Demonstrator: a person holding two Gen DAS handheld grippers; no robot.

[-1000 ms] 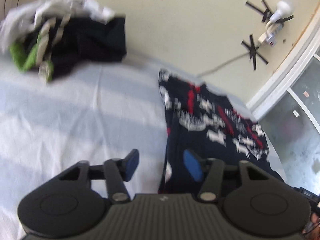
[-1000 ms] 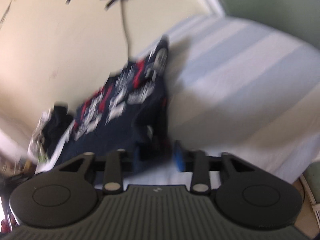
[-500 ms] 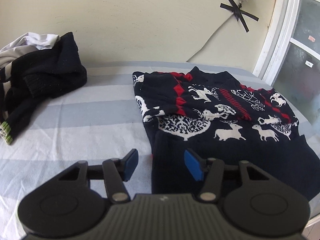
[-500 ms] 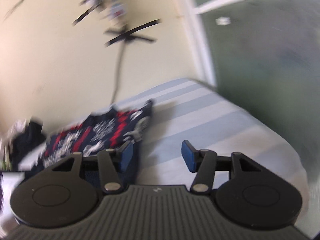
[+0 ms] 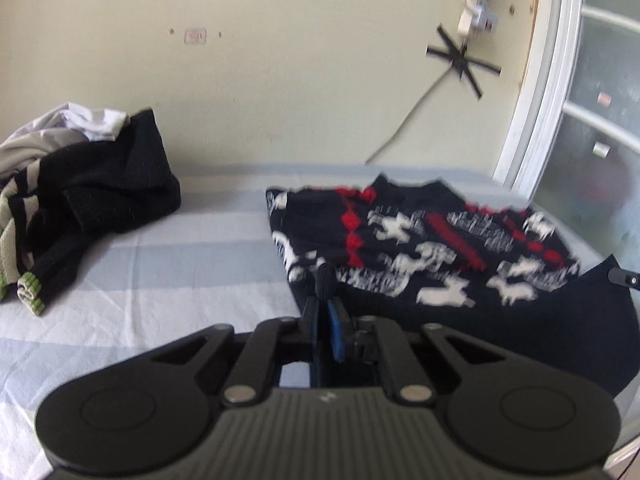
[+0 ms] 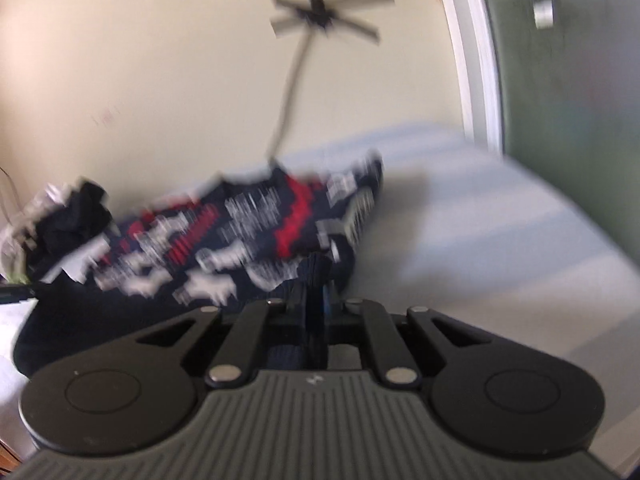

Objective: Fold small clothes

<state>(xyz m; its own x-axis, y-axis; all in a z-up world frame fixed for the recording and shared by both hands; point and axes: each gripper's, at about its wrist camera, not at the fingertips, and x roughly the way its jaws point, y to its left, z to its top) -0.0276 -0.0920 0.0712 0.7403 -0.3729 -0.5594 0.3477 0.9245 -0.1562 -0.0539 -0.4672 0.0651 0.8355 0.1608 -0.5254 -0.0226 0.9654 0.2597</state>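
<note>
A dark navy sweater [image 5: 432, 248] with white reindeer and red patterns lies on the striped bed sheet [image 5: 160, 264]. My left gripper [image 5: 324, 304] is shut on the sweater's near left hem edge. In the right wrist view the same sweater [image 6: 224, 240] is blurred. My right gripper [image 6: 316, 284] is shut on its near right hem corner. Both grippers pinch dark ribbed fabric between their blue pads.
A heap of other clothes [image 5: 80, 196], black, white and green-striped, lies at the left by the wall. A cable and tape crosses [image 5: 460, 60] are on the wall. A white door frame [image 5: 532, 92] stands to the right of the bed.
Both grippers were open over the sweater's near edge. They have now shut on the hem, left on the left corner and right on the right corner.
</note>
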